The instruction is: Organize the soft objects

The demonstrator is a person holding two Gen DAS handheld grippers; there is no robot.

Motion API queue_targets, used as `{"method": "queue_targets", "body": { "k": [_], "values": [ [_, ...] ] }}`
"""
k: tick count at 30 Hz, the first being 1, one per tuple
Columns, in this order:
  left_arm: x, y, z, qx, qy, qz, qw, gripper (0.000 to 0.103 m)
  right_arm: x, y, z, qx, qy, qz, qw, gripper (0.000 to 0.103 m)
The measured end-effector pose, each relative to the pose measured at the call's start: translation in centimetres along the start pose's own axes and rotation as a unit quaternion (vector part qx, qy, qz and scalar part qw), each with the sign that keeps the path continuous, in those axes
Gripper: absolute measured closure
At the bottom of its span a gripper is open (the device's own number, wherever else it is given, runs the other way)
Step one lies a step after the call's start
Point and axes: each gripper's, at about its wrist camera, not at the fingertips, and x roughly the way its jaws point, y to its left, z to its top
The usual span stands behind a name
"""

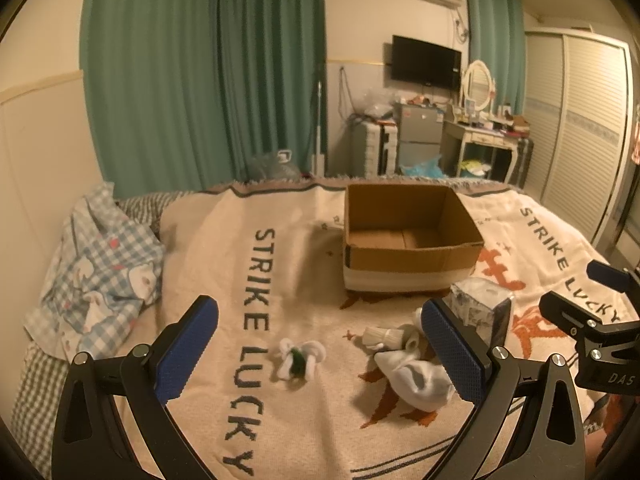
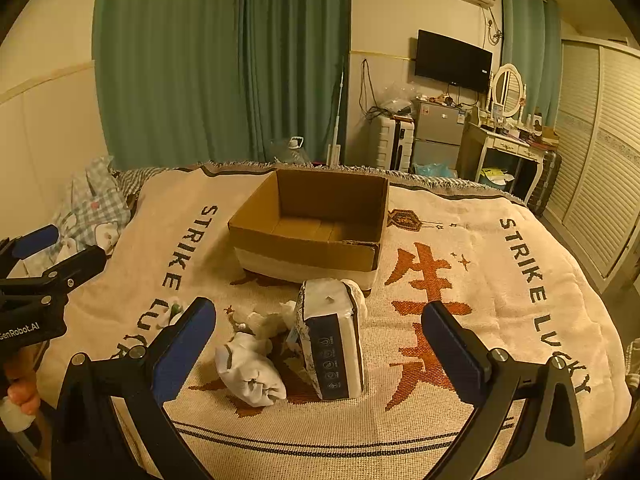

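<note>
An open, empty cardboard box [image 1: 408, 236] [image 2: 312, 224] stands on the blanket. In front of it lie a white sock bundle with a green part [image 1: 299, 360] [image 2: 170, 312], a rolled white sock [image 1: 416, 376] [image 2: 250, 372], a small white bundle [image 1: 390, 336] [image 2: 264, 320] and a wrapped tissue pack [image 1: 480, 306] [image 2: 332, 340] standing on end. My left gripper [image 1: 320, 354] is open and empty above the socks. My right gripper [image 2: 320, 350] is open and empty, its fingers either side of the tissue pack and short of it.
A beige "STRIKE LUCKY" blanket [image 1: 256, 280] [image 2: 480, 300] covers the bed. A checked quilt [image 1: 100, 272] is bunched at the left edge. Beyond the bed are green curtains [image 1: 200, 72], a dressing table [image 1: 484, 136] and a wardrobe [image 1: 580, 120]. The right gripper shows in the left view [image 1: 592, 312].
</note>
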Motion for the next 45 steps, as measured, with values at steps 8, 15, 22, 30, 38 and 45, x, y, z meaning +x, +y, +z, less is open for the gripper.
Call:
{"method": "queue_targets", "body": {
  "k": [8, 15, 22, 30, 38, 45],
  "values": [
    [0.0, 0.0, -0.1, 0.0, 0.0, 0.0, 1.0, 0.0, 0.0, 0.0, 0.0, 0.0, 0.0, 0.0, 1.0, 0.0],
    [0.1, 0.1, -0.1, 0.0, -0.001, -0.001, 1.0, 0.0, 0.0, 0.0, -0.1, 0.0, 0.0, 0.0, 1.0, 0.0],
    [0.0, 0.1, -0.1, 0.0, 0.0, 0.0, 1.0, 0.0, 0.1, 0.0, -0.1, 0.0, 0.0, 0.0, 1.0, 0.0],
    [0.0, 0.1, 0.0, -0.005, -0.002, -0.002, 1.0, 0.0, -0.1, 0.0, -0.1, 0.002, 0.0, 0.001, 1.0, 0.0],
    [-0.9, 0.0, 0.6, -0.013, -0.018, -0.003, 0.9997, 0.0, -0.9, -0.6, 0.2, 0.005, -0.011, 0.005, 1.0, 0.0],
    [-1.6, -0.8, 0.8, -0.033, -0.027, -0.012, 0.999, 0.0, -1.0, -1.5, 0.2, 0.006, -0.002, 0.011, 1.0, 0.0]
  ]
}}
